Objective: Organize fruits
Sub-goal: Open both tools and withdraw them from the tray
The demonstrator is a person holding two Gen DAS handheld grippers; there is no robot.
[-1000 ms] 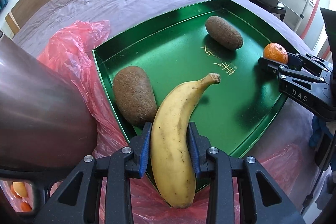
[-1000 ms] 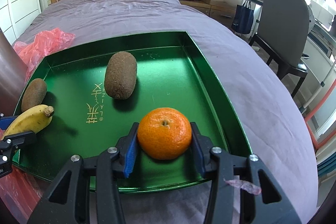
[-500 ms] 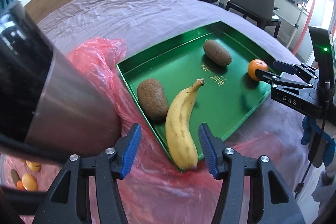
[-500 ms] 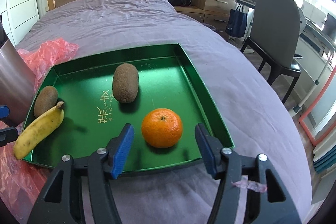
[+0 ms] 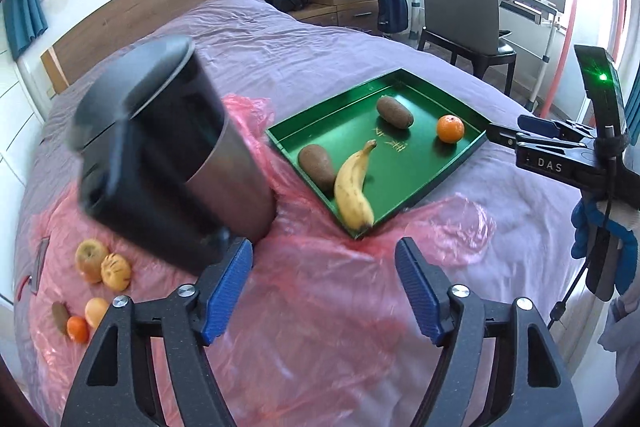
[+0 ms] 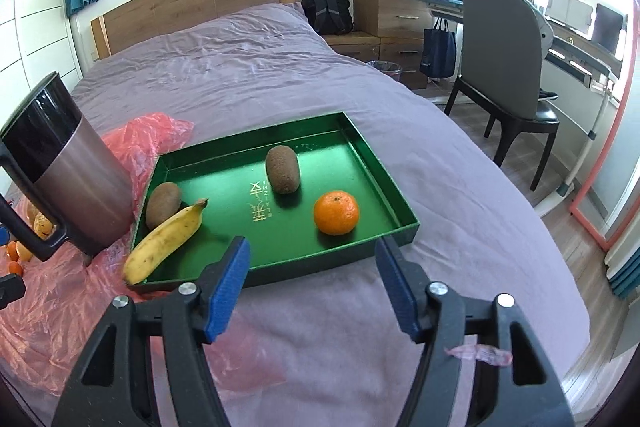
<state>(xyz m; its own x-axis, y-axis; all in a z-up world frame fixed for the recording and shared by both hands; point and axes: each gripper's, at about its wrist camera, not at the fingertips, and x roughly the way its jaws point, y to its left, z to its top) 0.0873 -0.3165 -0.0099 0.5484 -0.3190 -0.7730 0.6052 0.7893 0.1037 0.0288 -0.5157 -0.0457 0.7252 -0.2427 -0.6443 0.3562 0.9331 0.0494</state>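
A green tray (image 5: 452,171) (image 6: 400,211) lies on the bed. In it are a banana (image 5: 354,187) (image 6: 164,243), two brown kiwis (image 5: 316,163) (image 5: 394,111) (image 6: 163,198) (image 6: 282,169) and an orange (image 5: 450,129) (image 6: 336,213). My left gripper (image 5: 324,289) is open and empty, above the red plastic bag, short of the tray. My right gripper (image 6: 314,283) is open and empty, just short of the tray's near edge; it also shows in the left wrist view (image 5: 508,137). Several loose fruits (image 5: 98,267) lie on the bag at the left.
A tall steel mug with a black lid (image 5: 172,151) (image 6: 68,171) stands on the red plastic bag (image 5: 328,307) (image 6: 52,299) left of the tray. The purple bedspread (image 6: 260,67) spreads behind. A chair (image 6: 508,59) and desk stand at the right.
Both grippers have opened, let go of the banana and the orange in the tray, and pulled back and up away from it.
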